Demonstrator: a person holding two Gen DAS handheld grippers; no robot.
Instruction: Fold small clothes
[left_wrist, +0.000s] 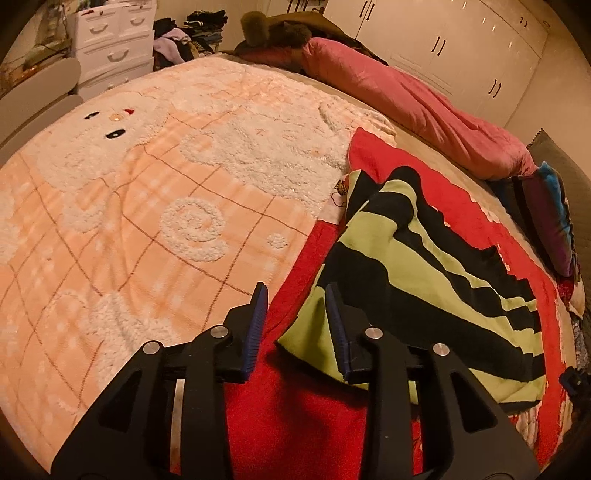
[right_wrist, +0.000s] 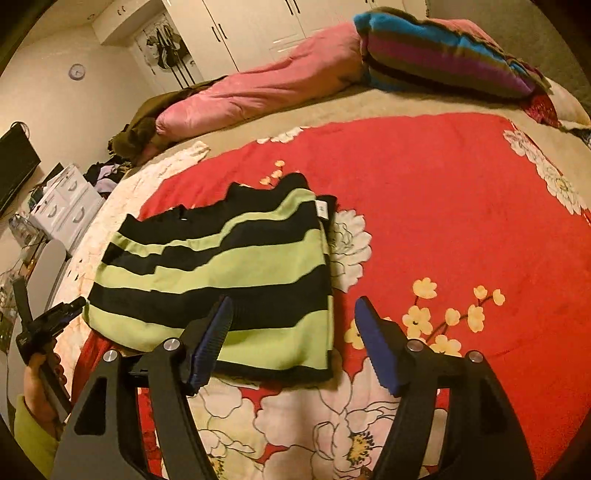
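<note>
One folded striped garment (right_wrist: 221, 280), black and lime green, lies flat on the red flowered blanket (right_wrist: 443, 206) that covers the near part of the bed (right_wrist: 351, 107). In the right wrist view it forms a rough rectangle whose long axis runs with the stripes, from the left side of the blanket towards its middle. Its stepped, black upper edge points towards the far side of the bed, where a pink quilt (right_wrist: 266, 88) is rolled up. Its lower green edge lies nearest the cameras. A small white label (right_wrist: 320, 209) shows at its upper right corner.

The right hand-held gripper (right_wrist: 293, 306) is open, its blue pads wide apart above the garment's lower right corner, with nothing pinched between them. The left hand-held gripper (left_wrist: 295, 291) is also open, though its jaws stand much closer together. Between them only red blanket shows, and the garment's near green corner lies just beside and under the right-hand pad without being clamped. The right wrist view shows this left hand-held gripper at the garment's left edge, held by a hand (right_wrist: 38, 384) in a lime sleeve (right_wrist: 31, 439).

A peach checked blanket (left_wrist: 129, 206) with fluffy white patterns covers the bed's left part, its edge meeting the red one. A striped cushion (right_wrist: 443, 55) rests near the far right corner of the bed.
</note>
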